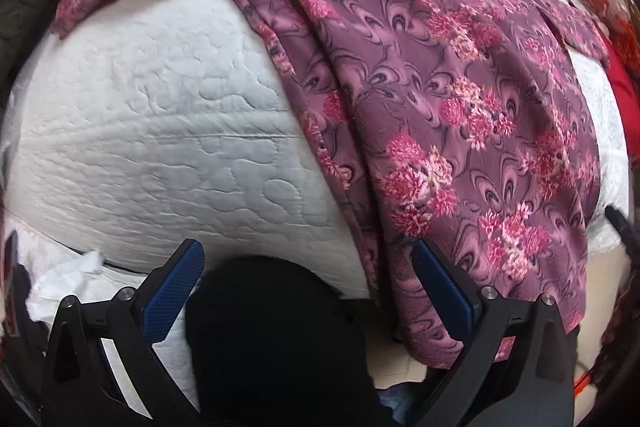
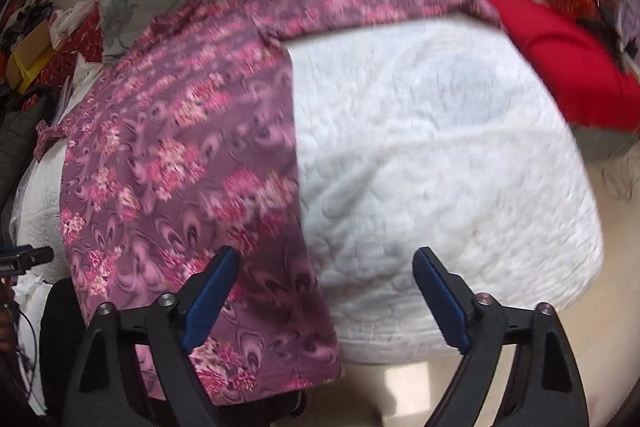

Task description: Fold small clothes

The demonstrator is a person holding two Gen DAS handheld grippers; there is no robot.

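Floral purple garment [image 1: 460, 99]: long axis running away over white quilted pad [image 1: 160, 131]; left gripper [image 1: 308, 287], right gripper [image 2: 324, 291] agape, empty, flanking near hem.

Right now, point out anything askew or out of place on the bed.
The floral garment lies bunched in lengthwise folds, and its near end hangs over the edge of the white quilt. At the quilt's near left corner, torn white stuffing pokes out.

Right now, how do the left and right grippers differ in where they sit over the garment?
The left gripper has the floral purple garment by its right finger, with the white quilted mattress ahead. The right gripper has the garment under its left finger. The left view is sharp; the right view is blurred. Both are open and empty.
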